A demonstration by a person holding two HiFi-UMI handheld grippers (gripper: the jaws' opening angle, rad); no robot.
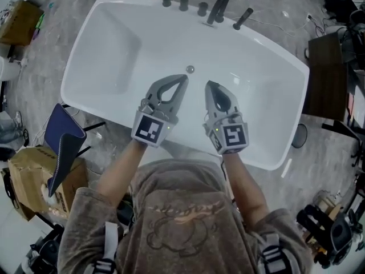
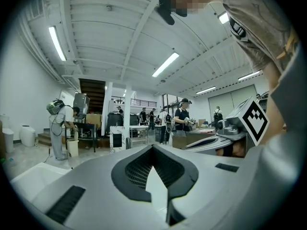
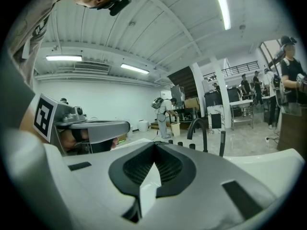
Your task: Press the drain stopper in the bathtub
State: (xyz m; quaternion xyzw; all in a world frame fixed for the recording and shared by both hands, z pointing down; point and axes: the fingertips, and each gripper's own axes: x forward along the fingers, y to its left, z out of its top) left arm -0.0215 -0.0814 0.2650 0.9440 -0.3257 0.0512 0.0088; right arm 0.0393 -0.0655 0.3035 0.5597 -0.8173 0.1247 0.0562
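Two grippers hang over the near rim of the white bathtub (image 1: pixel 108 50): the left gripper (image 1: pixel 183 80) and the right gripper (image 1: pixel 209 85), each with its jaws together on nothing. Only the head view shows the single round drain stopper (image 1: pixel 190 69), on the tub floor just beyond their tips. Five black fittings (image 1: pixel 202 8) line the far rim. The right gripper view catches the curved spout (image 3: pixel 197 127) among them.

Hand-held grippers (image 1: pixel 183 79) (image 1: pixel 209 85) closed, empty
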